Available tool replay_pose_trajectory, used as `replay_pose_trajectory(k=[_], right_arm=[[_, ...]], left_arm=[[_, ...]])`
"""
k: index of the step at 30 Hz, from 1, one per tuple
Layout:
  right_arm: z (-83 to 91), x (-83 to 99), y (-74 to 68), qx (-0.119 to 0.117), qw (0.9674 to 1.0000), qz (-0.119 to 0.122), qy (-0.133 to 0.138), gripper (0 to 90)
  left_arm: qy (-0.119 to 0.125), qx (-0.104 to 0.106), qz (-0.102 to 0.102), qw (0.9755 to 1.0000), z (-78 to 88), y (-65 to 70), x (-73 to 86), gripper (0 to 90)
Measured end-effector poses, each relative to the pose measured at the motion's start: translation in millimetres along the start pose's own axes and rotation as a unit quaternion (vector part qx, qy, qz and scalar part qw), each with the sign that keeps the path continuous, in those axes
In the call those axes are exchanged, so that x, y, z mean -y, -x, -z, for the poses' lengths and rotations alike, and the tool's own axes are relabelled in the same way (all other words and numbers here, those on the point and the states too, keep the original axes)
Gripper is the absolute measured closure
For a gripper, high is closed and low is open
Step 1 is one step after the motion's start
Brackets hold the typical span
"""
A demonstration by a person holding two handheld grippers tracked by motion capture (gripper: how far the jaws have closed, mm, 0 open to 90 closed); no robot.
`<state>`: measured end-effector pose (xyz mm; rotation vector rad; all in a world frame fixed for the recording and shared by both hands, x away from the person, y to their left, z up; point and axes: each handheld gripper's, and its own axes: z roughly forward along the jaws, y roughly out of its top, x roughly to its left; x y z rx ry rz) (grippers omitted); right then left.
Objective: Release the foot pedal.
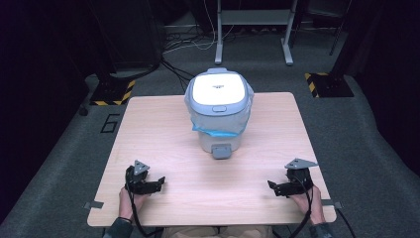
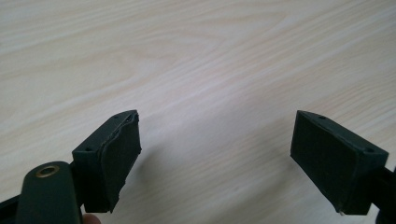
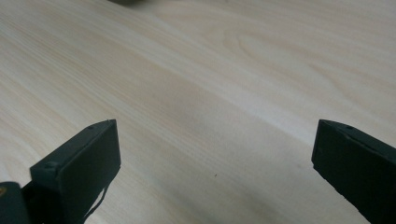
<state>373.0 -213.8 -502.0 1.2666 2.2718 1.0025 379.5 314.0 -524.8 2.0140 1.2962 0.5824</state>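
A white and grey lidded bin (image 1: 219, 106), lined with a clear bag that has a blue edge, stands at the middle back of the wooden table (image 1: 163, 144). Its lid is down. My left gripper (image 1: 159, 182) rests low at the front left, held by a hand, jaws pointing toward the table's middle. In the left gripper view that gripper (image 2: 217, 154) stands open over bare wood with nothing between its pads. My right gripper (image 1: 271, 186) sits at the front right, pointing inward. In the right gripper view it (image 3: 215, 168) is wide open above bare wood.
Dark carpet surrounds the table. Behind it stand a metal frame's legs (image 1: 252, 34), loose cables and two yellow-black striped stand bases (image 1: 112, 92). The table's front edge lies just below both hands.
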Motion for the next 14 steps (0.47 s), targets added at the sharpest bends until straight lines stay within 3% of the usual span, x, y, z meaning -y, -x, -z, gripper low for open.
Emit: replay_pose_trajectory(k=[3, 5, 7, 10, 14], right_arm=[[-2.8, 7.0, 0.3, 0.008, 0.9999, -0.007, 0.009, 3.5], [-6.9, 13.1, 0.2, 0.033, 0.9994, 0.001, 0.010, 3.7], [-9.8, 15.7, 0.6, 0.041, 0.9991, 0.001, 0.005, 3.1], [-14.8, 20.5, 1.4, 0.045, 0.9989, 0.005, -0.004, 3.2], [-15.3, 21.9, 0.8, 0.046, 0.9989, 0.004, 0.008, 4.8]], left_arm=[[0.001, -0.005, 0.011, 0.9999, 1.2, -5.9, 6.7, 15.4], [0.005, -0.010, 0.019, 0.9998, 1.9, -7.4, 8.4, 15.3], [0.006, -0.012, 0.020, 0.9997, 1.8, -7.0, 8.7, 15.1], [0.008, -0.014, 0.025, 0.9996, 1.3, -6.9, 9.3, 14.3], [0.006, -0.015, 0.022, 0.9996, 1.5, -7.9, 8.8, 14.2]])
